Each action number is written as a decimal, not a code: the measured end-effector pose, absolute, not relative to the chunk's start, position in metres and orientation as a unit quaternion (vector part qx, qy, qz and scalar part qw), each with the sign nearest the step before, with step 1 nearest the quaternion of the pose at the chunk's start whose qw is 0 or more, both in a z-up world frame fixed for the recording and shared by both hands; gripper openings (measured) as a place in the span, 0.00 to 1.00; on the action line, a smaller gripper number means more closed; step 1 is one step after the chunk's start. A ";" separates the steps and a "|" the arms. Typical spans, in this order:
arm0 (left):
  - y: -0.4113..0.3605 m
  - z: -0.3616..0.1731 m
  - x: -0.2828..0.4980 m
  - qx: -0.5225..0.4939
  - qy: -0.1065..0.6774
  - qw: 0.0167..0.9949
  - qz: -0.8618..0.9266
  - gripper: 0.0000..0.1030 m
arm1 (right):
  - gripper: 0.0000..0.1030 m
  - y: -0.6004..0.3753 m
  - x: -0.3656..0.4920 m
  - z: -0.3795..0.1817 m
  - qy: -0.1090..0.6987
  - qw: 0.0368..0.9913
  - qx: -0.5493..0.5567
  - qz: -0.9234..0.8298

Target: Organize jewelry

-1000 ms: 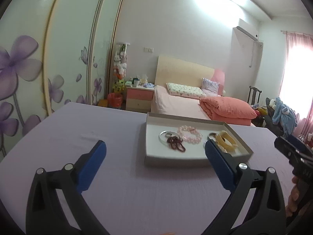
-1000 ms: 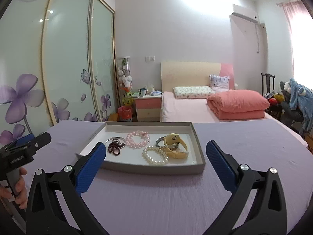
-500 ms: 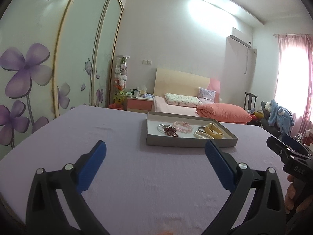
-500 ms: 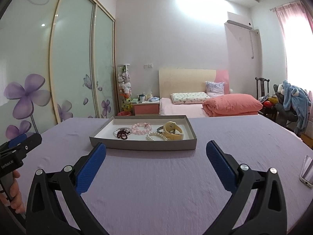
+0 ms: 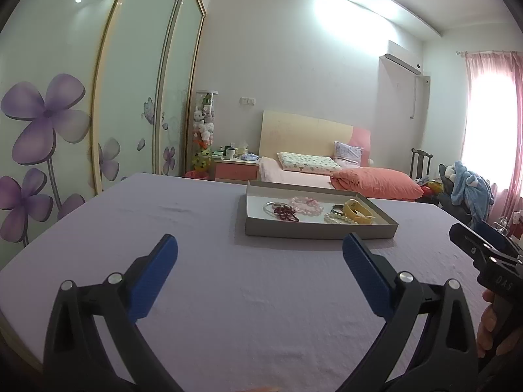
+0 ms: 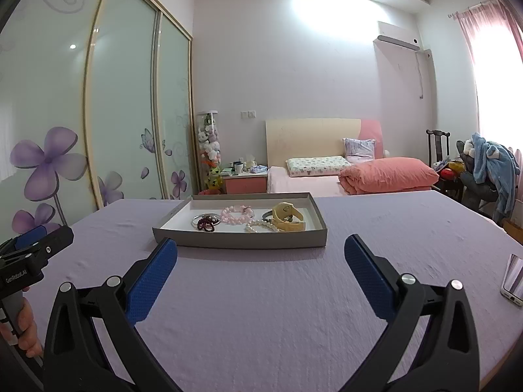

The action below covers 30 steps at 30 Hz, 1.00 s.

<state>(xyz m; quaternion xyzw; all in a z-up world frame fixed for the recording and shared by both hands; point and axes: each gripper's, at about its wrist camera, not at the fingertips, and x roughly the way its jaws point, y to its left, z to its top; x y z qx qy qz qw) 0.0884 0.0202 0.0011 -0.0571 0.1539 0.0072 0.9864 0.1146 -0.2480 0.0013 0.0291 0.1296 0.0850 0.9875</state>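
A shallow grey tray [image 5: 320, 230] [image 6: 242, 240] rests on the purple-covered table. Inside lie a pink bead bracelet [image 5: 305, 204] [image 6: 237, 214], a dark red bead piece [image 5: 286, 213] [image 6: 205, 223] on a silver ring, a white pearl strand [image 5: 338, 218] [image 6: 261, 227], a dark ring and a yellow band [image 5: 358, 214] [image 6: 287, 217]. My left gripper [image 5: 260, 254] is open and empty, held well short of the tray. My right gripper [image 6: 261, 253] is open too, just short of the tray's near wall.
A phone [image 6: 513, 281] lies at the table's right edge. Behind the table stand a bed with a coral duvet [image 6: 387, 173], a pink nightstand [image 6: 245, 183], a flowered wardrobe [image 6: 98, 114] and a chair with blue clothing [image 6: 490, 166]. A hand [image 6: 23, 330] holds the other gripper's handle.
Both grippers have drawn back from the tray and dropped lower, with the views tilting up toward the room. The tray now sits further off. Both stay open and empty.
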 end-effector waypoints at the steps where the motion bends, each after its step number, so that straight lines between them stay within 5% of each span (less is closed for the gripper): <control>1: 0.019 0.001 0.089 -0.057 0.154 0.986 0.007 0.96 | 0.98 -0.248 0.115 0.001 0.130 0.987 0.030 0.085; 30: 0.015 -0.001 0.095 -0.060 0.166 0.984 0.002 0.96 | 0.98 -0.248 0.111 -0.001 0.140 0.985 0.033 0.091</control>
